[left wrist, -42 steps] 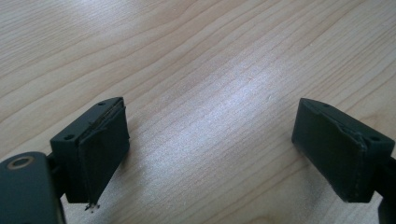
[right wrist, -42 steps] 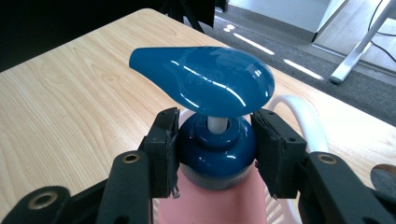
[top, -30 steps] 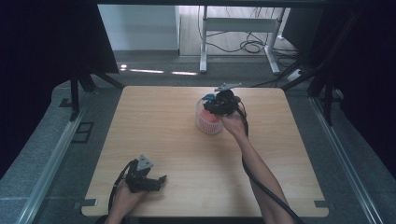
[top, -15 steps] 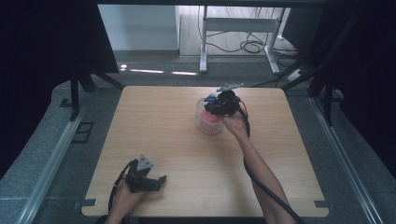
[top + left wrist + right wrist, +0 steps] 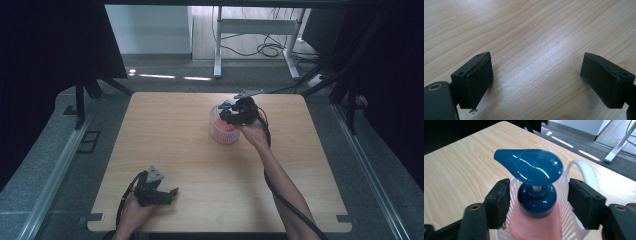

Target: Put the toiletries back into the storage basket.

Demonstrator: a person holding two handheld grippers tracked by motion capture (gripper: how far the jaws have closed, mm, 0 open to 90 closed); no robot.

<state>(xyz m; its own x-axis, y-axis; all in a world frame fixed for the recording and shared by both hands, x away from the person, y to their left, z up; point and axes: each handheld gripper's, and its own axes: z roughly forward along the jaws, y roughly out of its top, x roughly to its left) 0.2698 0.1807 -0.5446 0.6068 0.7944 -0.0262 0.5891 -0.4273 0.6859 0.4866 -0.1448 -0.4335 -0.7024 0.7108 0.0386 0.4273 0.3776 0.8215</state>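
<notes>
From the high view, a white basket (image 5: 223, 131) is seen standing on the far middle of the wooden surface (image 5: 200, 165), with the right gripper (image 5: 231, 115) held over it. The right gripper view adds what is lost from above: a pink pump bottle (image 5: 536, 220) with a blue pump head (image 5: 530, 167) stands in the basket, and the jaws are spread on either side of the blue collar, apparently clear of it. The left gripper (image 5: 167, 194) is rested near the front edge; in the left gripper view its jaws are set wide apart over bare wood, nothing held
</notes>
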